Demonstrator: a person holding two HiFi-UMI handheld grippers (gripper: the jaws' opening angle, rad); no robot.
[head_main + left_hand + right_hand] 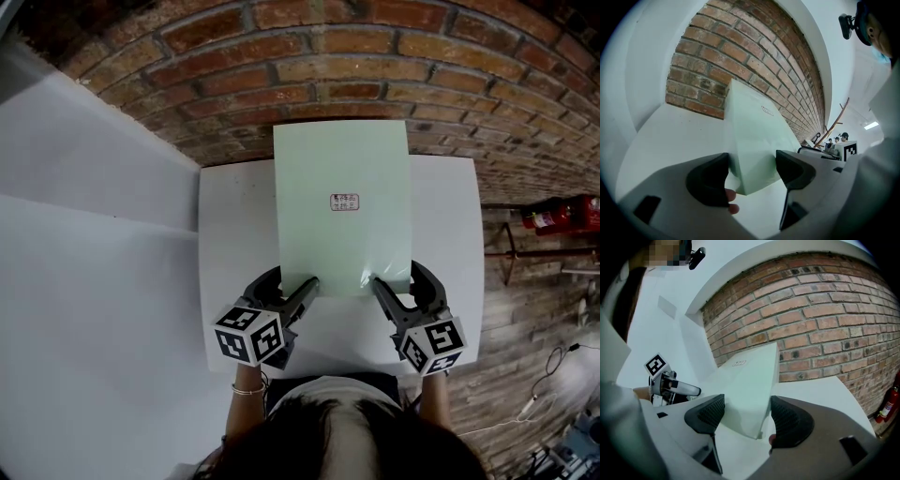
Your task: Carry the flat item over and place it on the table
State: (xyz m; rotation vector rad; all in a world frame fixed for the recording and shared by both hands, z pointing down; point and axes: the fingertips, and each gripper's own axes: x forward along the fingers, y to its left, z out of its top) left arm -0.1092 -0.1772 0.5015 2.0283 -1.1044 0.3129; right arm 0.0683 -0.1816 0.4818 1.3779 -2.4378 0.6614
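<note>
A pale green flat sheet (342, 225) with a small printed label (344, 202) is held tilted over the white table (234, 234); its far end sticks out past the table's back edge. My left gripper (296, 283) is at the near left corner and my right gripper (394, 279) at the near right corner. In the left gripper view the sheet (757, 136) has its corner wedged between the jaws of the left gripper (752, 171), touching both pads. The right gripper view shows the sheet (747, 385) held the same way by the right gripper (743, 414).
A brick wall (375, 66) runs behind the table. White panels (75, 234) stand at the left. A red fire extinguisher (562, 216) and a metal rack stand at the right on a wooden floor. People are far off in the left gripper view.
</note>
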